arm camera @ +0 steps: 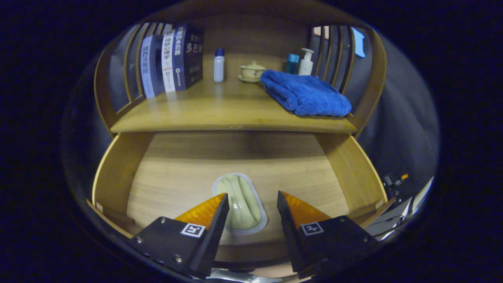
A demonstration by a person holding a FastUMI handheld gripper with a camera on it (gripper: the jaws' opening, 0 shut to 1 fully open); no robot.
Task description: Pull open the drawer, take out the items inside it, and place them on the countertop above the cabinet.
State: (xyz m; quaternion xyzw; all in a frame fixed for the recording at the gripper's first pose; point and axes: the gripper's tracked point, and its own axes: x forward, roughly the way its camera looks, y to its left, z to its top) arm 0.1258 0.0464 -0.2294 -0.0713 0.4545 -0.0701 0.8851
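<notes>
Wooden shelving filled the scene, with the countertop (220, 110) running across above the pulled-out drawer (118, 173). On the countertop, from left to right, stood a row of books (173, 59), a small white bottle (219, 66) with a blue cap, a lidded cup (251, 72) on a saucer, a folded blue towel (306, 94), and behind the towel a teal bottle (292, 63) and a white pump bottle (305, 62).

Below, the drawer was already open, its floor bare apart from one pale green packet (241, 204) with a white sealed border, lying flat near the front. The gripper (251, 212) hung over the drawer with its fingers spread apart and holding nothing; the packet lay between them, closer to the left finger, whose tip overlapped the packet's edge in the view. Whether that finger touched it could not be told.

Opening seemed done, and the step in hand looked like the pick-up of the packet. The next move probably called for lowering the fingers to either side of the packet, shifting slightly left to centre it, and closing on its raised middle, since the thin flat border might slip. After that, it would need lifting clear of the drawer front and onto free countertop between the books and the towel.
</notes>
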